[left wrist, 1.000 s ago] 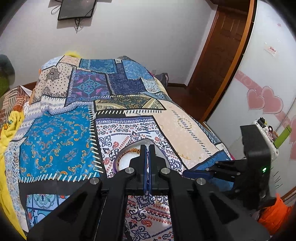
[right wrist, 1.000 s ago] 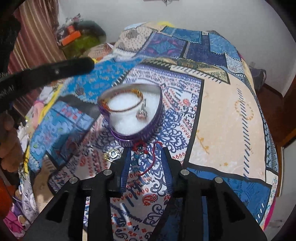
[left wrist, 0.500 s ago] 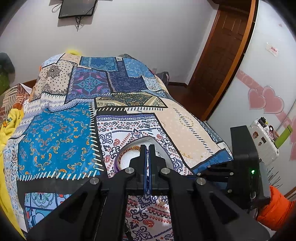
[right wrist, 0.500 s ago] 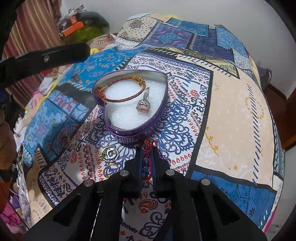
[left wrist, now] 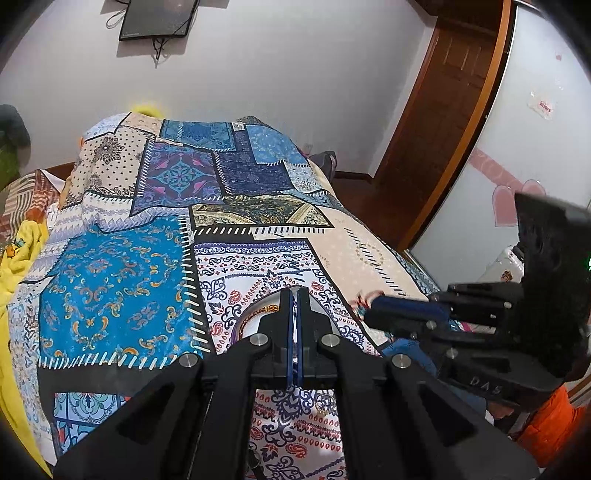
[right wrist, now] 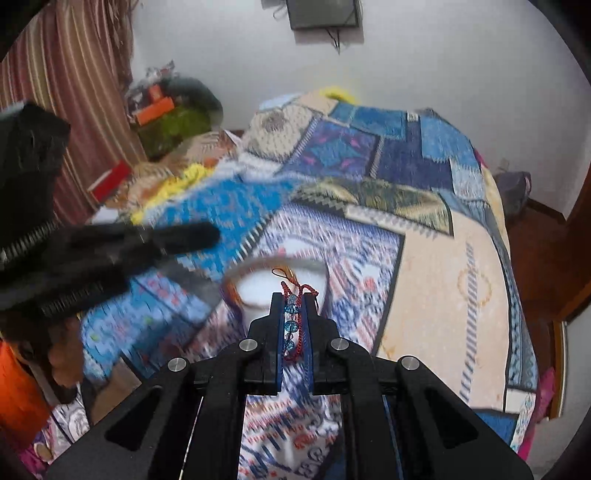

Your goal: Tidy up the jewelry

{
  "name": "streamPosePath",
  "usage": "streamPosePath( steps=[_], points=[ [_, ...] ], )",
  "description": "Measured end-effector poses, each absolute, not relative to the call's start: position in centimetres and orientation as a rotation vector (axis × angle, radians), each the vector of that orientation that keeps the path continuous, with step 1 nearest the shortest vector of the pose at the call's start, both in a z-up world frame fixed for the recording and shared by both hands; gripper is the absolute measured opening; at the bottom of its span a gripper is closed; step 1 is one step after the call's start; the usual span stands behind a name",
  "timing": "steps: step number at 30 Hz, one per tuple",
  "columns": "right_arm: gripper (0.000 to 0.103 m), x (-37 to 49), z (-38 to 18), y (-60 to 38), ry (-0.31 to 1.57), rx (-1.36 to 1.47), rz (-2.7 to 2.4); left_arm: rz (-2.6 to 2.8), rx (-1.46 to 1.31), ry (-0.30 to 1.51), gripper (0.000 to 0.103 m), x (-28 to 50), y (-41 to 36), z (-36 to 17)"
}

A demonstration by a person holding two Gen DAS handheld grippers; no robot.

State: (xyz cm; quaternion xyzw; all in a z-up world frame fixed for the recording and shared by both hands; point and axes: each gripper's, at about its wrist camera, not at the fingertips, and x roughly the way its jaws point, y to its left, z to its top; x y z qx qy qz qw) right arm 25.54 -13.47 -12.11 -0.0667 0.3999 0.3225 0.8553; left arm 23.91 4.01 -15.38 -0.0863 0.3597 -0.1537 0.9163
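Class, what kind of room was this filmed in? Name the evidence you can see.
Most likely a bedroom: a bed under a patchwork bedspread, a wall-mounted screen above its far end, and a wooden door beside it.

right gripper (right wrist: 293,314): open astride the bracelet a second ago, now clamped on it
bracelet (right wrist: 291,321): off the quilt (right wrist: 436,280), raised between the fingers
box (right wrist: 258,288): lower and farther in the right view, blurred
left view: right gripper (left wrist: 373,314) now higher
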Motion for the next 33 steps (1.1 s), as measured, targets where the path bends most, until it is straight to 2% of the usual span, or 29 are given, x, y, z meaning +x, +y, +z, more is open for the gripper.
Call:
streamPosePath(
  steps=[22,33],
  points=[
    [0.008,27.9,-16.8,-9.9,0.972,-0.214,0.748,-0.347,-0.212,0.884,0.000,27.2,4.6,-20.1],
    [0.009,28.1,-17.1,-10.3,1.004,-0.214,0.740,-0.333,-0.190,0.891,0.001,26.9,4.6,-20.0]
  ],
)
